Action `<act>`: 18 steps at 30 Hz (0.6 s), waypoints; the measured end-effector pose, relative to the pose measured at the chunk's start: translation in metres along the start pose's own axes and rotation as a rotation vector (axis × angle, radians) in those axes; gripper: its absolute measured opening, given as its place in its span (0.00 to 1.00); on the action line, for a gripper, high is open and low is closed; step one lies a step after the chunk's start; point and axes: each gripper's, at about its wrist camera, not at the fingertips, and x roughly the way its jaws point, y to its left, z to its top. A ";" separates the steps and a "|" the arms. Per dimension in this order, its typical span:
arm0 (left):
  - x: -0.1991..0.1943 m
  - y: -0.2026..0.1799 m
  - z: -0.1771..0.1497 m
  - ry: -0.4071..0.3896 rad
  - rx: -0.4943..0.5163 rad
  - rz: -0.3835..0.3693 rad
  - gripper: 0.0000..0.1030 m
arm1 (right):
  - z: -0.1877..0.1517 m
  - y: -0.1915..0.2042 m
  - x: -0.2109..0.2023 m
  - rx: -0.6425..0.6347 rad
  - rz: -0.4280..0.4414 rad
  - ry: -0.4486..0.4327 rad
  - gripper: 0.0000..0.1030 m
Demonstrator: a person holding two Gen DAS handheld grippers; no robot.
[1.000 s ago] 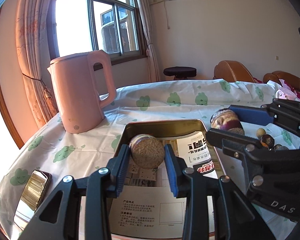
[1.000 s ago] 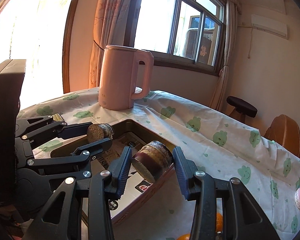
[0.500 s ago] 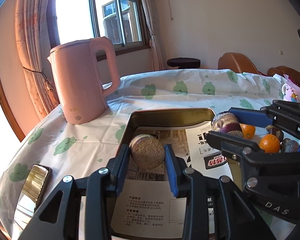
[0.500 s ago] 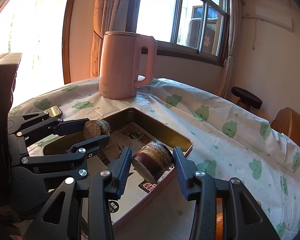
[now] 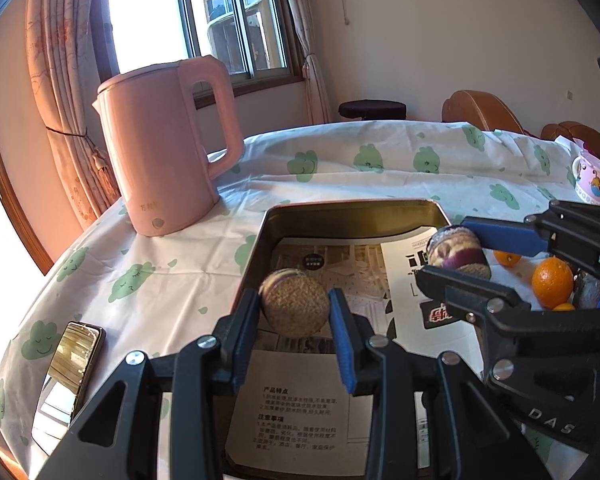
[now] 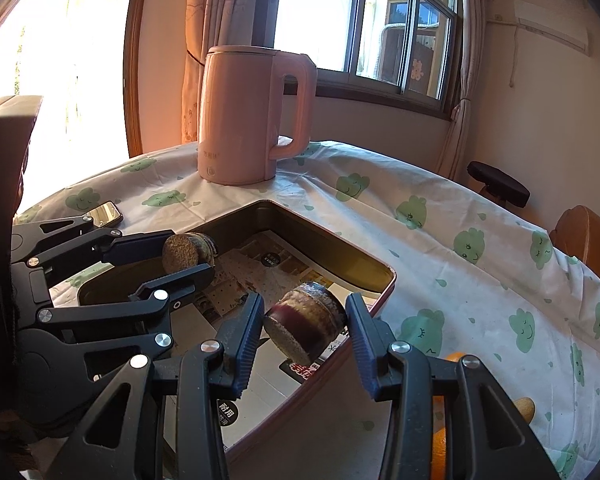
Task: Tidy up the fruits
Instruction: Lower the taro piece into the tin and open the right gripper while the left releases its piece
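- Tray (image 5: 340,216): metal, dull gold sheen, lined with printed paper (image 5: 296,416).
- Kettle (image 5: 164,152), upper left: smooth matt pink plastic.
- Cloth (image 6: 440,248) over the worktop: soft, wrinkled, matt.
- Left gripper (image 5: 294,320): matt black plastic, ribbed blue pads, shiny metal screws.
- Phone (image 5: 70,364), lower left: glossy, mirror-like.
- Orange (image 5: 552,282), right: dimpled skin.

left gripper (image 5: 294,320): black angular linkage frame, silver screws, ribbed blue pads | right gripper (image 6: 306,330): same build, white "DAS" lettering on body
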 end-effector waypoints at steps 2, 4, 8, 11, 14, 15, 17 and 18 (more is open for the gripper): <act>0.001 0.001 0.000 0.008 -0.002 -0.001 0.36 | -0.001 0.000 0.003 0.000 0.005 0.010 0.43; 0.001 0.001 0.000 0.010 -0.006 0.000 0.35 | -0.001 0.000 0.005 0.002 0.009 0.017 0.44; 0.001 0.001 -0.001 0.006 -0.006 0.005 0.34 | -0.003 -0.002 0.006 0.015 0.028 0.023 0.44; 0.001 0.001 0.000 0.006 -0.004 0.006 0.35 | -0.004 -0.003 0.007 0.026 0.035 0.025 0.44; 0.000 0.001 -0.001 -0.001 -0.005 0.010 0.37 | -0.004 -0.003 0.005 0.031 0.029 0.019 0.45; -0.001 0.002 0.000 -0.008 -0.007 0.016 0.41 | -0.004 -0.004 0.004 0.031 0.024 0.017 0.46; -0.008 0.004 -0.001 -0.033 -0.020 0.014 0.49 | -0.004 -0.004 -0.001 0.031 0.015 0.010 0.48; -0.012 0.004 -0.002 -0.046 -0.026 0.006 0.53 | -0.004 -0.004 -0.005 0.030 0.011 0.003 0.51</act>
